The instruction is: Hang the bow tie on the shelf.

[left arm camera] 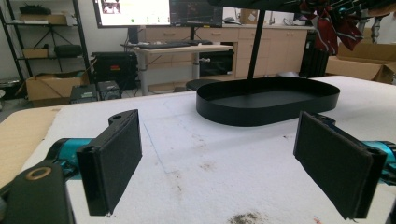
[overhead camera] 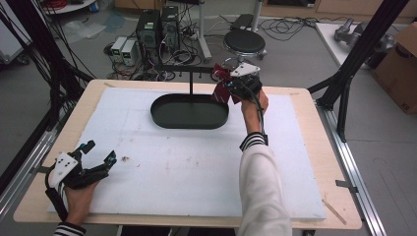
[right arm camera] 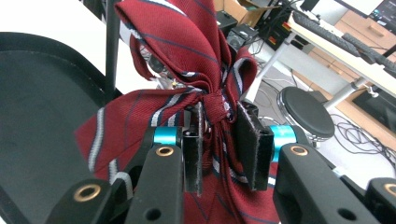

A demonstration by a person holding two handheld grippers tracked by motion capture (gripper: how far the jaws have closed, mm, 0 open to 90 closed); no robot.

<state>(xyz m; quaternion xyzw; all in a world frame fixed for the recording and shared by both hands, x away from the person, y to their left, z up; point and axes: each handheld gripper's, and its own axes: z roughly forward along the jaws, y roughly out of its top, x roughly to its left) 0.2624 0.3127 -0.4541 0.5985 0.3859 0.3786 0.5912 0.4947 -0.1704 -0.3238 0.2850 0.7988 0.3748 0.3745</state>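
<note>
— Where is the bow tie?

— My right gripper (right arm camera: 219,149) has its fingers clamped on the knot of the red striped bow tie (overhead camera: 222,84), up beside the crossbar of the black stand (overhead camera: 191,78) near the far edge of the surface (overhead camera: 305,162).

— And the left?

— My left gripper (overhead camera: 98,155) rests at the near left corner, fingers wide, holding nothing.

— How do I do this well?

— I judge: keep the knot pinched, move slowly, mind the oval tray (overhead camera: 162,118) below

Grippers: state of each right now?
Left gripper: open, holding nothing, low over the white mat.
Right gripper: shut on the red striped bow tie, beside the black stand's crossbar.
</note>
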